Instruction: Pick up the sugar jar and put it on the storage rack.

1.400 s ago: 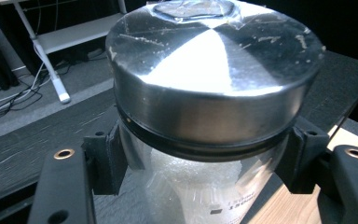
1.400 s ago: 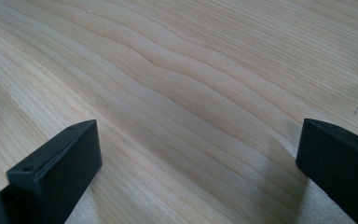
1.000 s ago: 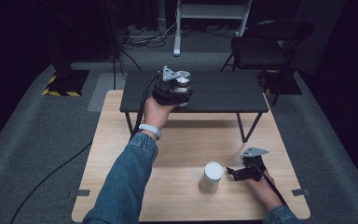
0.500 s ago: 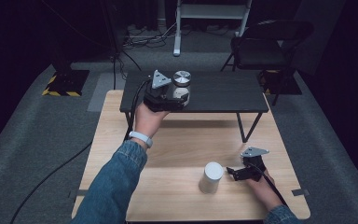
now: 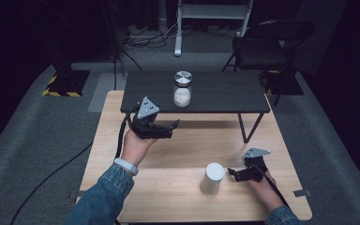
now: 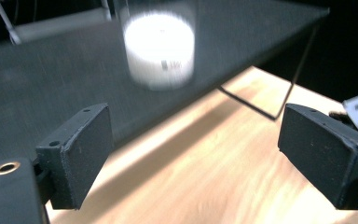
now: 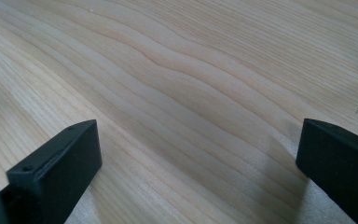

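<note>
Above me, one camera looks down the wooden table [image 5: 168, 187]. My jaw cameras skim it closely, left's facing twelve o'clock.

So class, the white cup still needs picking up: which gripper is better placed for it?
Right, probably. The right gripper rests open on the wooden table, jaws pointing at the white cup just beside it. The left gripper is open too but farther off, near the jar.

A light wooden worktop [image 5: 168, 187] serves as the landmark. A low black side table [image 5: 225, 93] on thin metal legs stands over its far edge. Beyond that, a black folding chair [image 5: 267, 44] sits on grey carpet [image 5: 28, 140], beside a white stand [image 5: 213, 18]. Yellow-black hazard tape [image 5: 61, 91] lies far left.
</note>
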### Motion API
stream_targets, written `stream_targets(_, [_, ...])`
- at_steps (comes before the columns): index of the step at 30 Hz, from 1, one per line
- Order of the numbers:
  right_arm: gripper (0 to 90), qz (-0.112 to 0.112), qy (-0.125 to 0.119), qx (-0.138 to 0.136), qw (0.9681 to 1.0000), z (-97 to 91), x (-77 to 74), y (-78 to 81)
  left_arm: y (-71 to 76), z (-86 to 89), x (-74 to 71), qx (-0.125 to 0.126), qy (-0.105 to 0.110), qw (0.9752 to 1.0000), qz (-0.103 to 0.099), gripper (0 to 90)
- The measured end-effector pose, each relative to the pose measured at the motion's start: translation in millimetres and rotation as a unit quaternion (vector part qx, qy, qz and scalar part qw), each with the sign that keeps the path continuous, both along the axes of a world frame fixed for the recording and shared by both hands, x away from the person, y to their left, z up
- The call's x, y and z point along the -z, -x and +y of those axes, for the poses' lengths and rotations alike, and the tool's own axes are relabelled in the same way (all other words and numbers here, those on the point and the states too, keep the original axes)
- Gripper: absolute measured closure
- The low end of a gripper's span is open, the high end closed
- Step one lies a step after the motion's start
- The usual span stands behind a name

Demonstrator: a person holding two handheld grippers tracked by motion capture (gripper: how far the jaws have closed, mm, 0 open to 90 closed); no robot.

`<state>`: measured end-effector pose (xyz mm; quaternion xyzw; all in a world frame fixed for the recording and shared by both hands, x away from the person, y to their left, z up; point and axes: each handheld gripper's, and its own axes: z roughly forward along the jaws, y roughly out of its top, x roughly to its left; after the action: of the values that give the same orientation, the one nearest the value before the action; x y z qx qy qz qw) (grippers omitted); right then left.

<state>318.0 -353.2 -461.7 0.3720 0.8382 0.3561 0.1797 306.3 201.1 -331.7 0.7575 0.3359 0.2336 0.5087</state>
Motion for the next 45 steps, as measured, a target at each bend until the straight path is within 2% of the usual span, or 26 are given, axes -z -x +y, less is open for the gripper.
stream_targets(5, [0.0, 0.000, 0.000, 0.000, 1.0000, 0.0, 0.0, 0.0, 9.9, 3.5, 28.2, 0.003, 0.002, 0.9998, 0.017, 10.4])
stream_targets(9, [0.0, 0.000, 0.000, 0.000, 1.0000, 0.0, 0.0, 0.0, 18.0, 3.4, 50.6, 0.002, -0.006, 0.9995, 0.030, 10.7])
stream_targets(13, [0.0, 0.000, 0.000, 0.000, 1.0000, 0.0, 0.0, 0.1, 23.4, 3.2, 73.8, 0.000, -0.007, 0.9985, 0.054, 10.7])
stream_targets(16, [0.0, 0.000, 0.000, 0.001, 1.0000, 0.3, 0.1, 0.4, 27.6, 1.9, 86.6, -0.002, -0.016, 0.9980, 0.061, 10.6])
stream_targets(21, [0.0, 0.000, 0.000, 0.001, 1.0000, 0.4, 0.1, 0.5, 31.2, 1.7, 104.3, 0.000, -0.019, 0.9971, 0.074, 10.4])
stream_targets(23, [0.0, 0.000, 0.000, 0.001, 1.0000, 0.4, 0.1, 0.5, 32.1, -1.3, 109.6, 0.001, -0.030, 0.9964, 0.079, 10.4])
stream_targets(33, [0.0, 0.000, 0.000, 0.001, 1.0000, 0.4, 0.1, 0.6, 26.5, -9.5, 131.2, 0.004, -0.055, 0.9918, 0.115, 10.3])
stream_targets(36, [0.0, 0.000, 0.000, 0.001, 1.0000, 0.4, 0.1, 0.5, 22.1, -14.0, 131.0, 0.010, -0.077, 0.9888, 0.127, 8.7])
stream_targets(42, [0.0, 0.000, 0.000, 0.001, 1.0000, 0.4, 0.1, 0.5, 18.1, -23.9, 132.3, 0.015, -0.109, 0.9841, 0.140, 7.8])
stream_targets(45, [0.0, 0.000, 0.000, 0.001, 1.0000, 0.3, 0.1, 0.5, 19.0, -26.8, 132.4, 0.015, -0.116, 0.9834, 0.138, 7.6])
